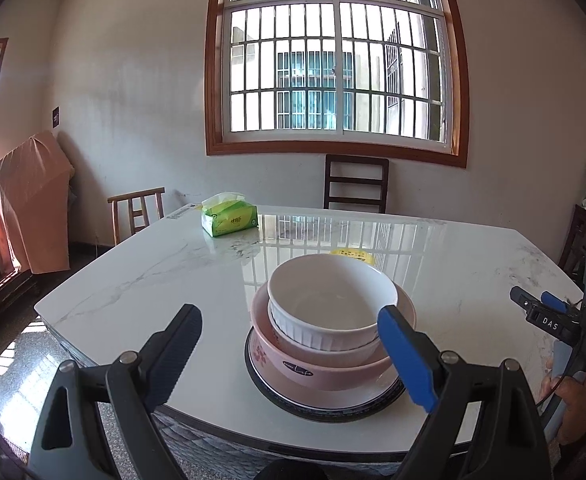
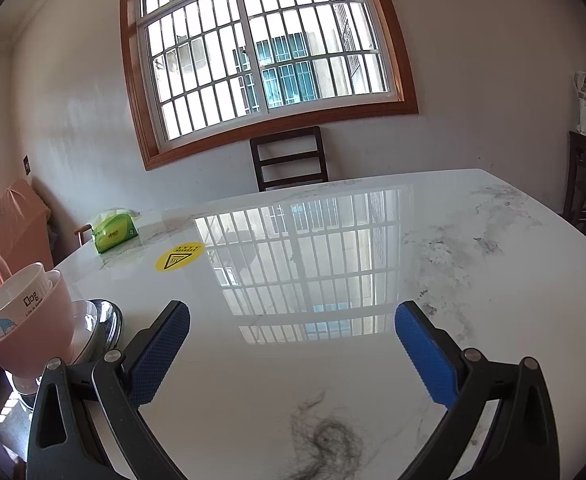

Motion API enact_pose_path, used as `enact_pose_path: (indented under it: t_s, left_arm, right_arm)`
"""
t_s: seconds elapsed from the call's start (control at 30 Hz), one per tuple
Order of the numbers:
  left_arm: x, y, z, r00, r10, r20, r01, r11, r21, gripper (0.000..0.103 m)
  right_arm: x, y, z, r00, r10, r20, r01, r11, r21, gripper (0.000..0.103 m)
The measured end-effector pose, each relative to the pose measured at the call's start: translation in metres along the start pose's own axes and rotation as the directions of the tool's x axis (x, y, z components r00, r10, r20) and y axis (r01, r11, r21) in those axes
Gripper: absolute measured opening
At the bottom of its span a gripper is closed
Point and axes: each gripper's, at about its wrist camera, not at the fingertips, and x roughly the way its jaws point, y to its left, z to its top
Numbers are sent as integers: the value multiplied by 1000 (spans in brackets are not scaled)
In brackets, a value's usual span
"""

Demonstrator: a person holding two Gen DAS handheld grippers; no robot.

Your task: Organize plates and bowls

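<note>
A white ribbed bowl [image 1: 333, 300] sits nested in a pink bowl [image 1: 325, 364], which stands on a plate [image 1: 381, 388] with a dark rim near the table's front edge. My left gripper [image 1: 293, 344] is open and empty, just in front of the stack, fingers either side of it and apart from it. In the right wrist view the same stack is at the far left: white bowl [image 2: 13, 300], pink bowl [image 2: 37, 336], plate [image 2: 97, 328]. My right gripper [image 2: 293, 348] is open and empty over bare table to the right of the stack.
The white marble table [image 1: 153, 280] carries a green tissue pack [image 1: 229, 220] at the back left and a yellow warning sticker [image 2: 179, 256] in the middle. Chairs [image 1: 355, 184] stand behind the table. A covered object [image 1: 29, 200] stands at the left wall.
</note>
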Motion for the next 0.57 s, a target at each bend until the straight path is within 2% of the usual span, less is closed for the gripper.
enact_pose_path:
  t_s: [0.2, 0.3, 0.37, 0.47, 0.57]
  left_arm:
    - [4, 0, -9, 999, 44, 14, -44, 999, 13, 92]
    - [7, 0, -10, 999, 37, -5, -37, 999, 26, 92]
    - [10, 4, -11, 999, 34, -18, -34, 999, 13, 92]
    - [13, 12, -14, 999, 30, -37, -30, 999, -13, 92]
    - [19, 19, -17, 997, 16, -76, -18, 999, -30, 92]
  right_arm:
    - [2, -1, 0, 1000, 6, -14, -6, 1000, 7, 103]
    - [11, -15, 3, 997, 29, -74, -23, 997, 74, 103]
    - [23, -31, 6, 989, 34, -147, -14, 991, 135, 103]
    - [40, -52, 10, 968, -50, -246, 83, 989, 126, 103]
    - [57, -74, 14, 933, -140, -330, 175, 981, 80, 103]
